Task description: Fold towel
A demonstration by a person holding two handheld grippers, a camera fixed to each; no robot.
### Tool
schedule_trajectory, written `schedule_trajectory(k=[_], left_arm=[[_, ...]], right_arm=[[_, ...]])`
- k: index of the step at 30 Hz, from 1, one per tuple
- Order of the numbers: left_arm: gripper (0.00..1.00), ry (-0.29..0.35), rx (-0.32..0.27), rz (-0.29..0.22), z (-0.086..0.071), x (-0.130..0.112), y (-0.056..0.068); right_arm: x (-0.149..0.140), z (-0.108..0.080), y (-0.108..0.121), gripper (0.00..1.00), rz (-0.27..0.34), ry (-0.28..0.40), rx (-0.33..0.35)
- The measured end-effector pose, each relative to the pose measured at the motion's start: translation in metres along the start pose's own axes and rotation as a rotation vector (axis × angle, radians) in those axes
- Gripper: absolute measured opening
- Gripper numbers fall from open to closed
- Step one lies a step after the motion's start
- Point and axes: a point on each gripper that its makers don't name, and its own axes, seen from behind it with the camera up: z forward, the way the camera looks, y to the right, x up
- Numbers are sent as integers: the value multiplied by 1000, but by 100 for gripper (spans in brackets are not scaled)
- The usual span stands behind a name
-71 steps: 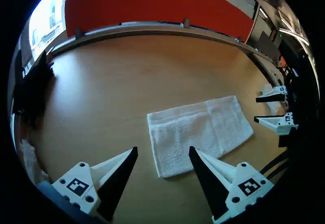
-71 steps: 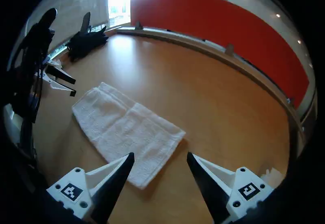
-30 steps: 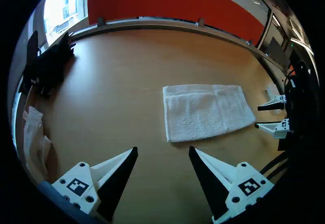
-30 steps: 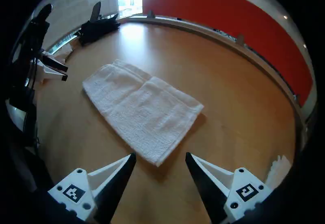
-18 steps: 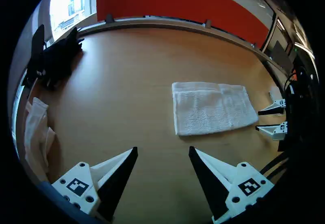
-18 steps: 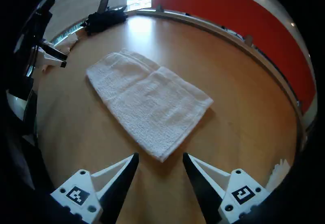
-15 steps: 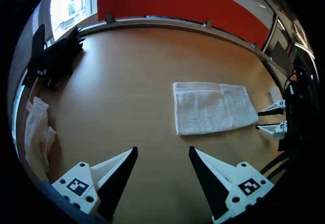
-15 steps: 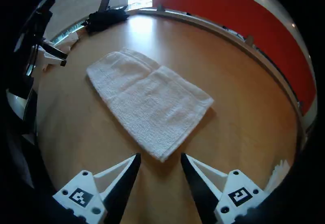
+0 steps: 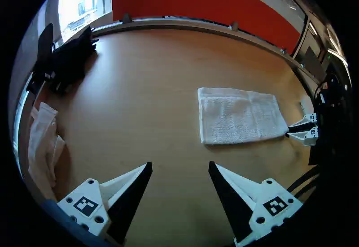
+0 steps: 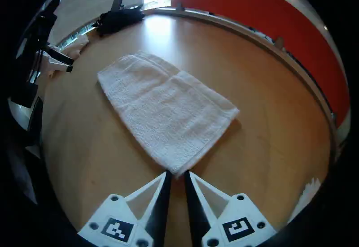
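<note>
A white towel (image 9: 242, 121), folded into a thick rectangle, lies flat on the wooden table (image 9: 148, 94). In the right gripper view the towel (image 10: 166, 108) runs diagonally, with its near corner between the fingertips. My right gripper (image 10: 177, 174) is shut on that corner; it is also seen at the far right of the left gripper view as the right gripper (image 9: 301, 129), touching the towel's end. My left gripper (image 9: 179, 165) stands open above bare wood, well short of the towel. The left gripper (image 10: 60, 63) appears far left in the right gripper view.
A red panel (image 9: 202, 5) stands along the table's far edge. A black object (image 9: 67, 63) lies at the back left corner. A white cloth (image 9: 42, 144) sits at the left edge, and another white cloth (image 10: 309, 188) at the right gripper's lower right.
My right gripper's fingers have gone from wide apart to pinched on the towel's near corner. The left gripper has drifted back and left, so the towel sits farther right in its view.
</note>
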Motion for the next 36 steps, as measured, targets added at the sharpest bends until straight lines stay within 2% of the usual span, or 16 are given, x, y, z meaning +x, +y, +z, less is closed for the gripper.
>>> schedule_trajectory(k=[4,14,36], left_arm=[[93,-1,0,-1,0,0,0],[93,0,-2,1,1,3,0],[93,22,-4,4,-2,15,2]], right_arm=[[1,-1,-1,6,-6,0,6],[18,-16,5,4,-30,32,-17],[69,-89,53,4,-93,145,-163]])
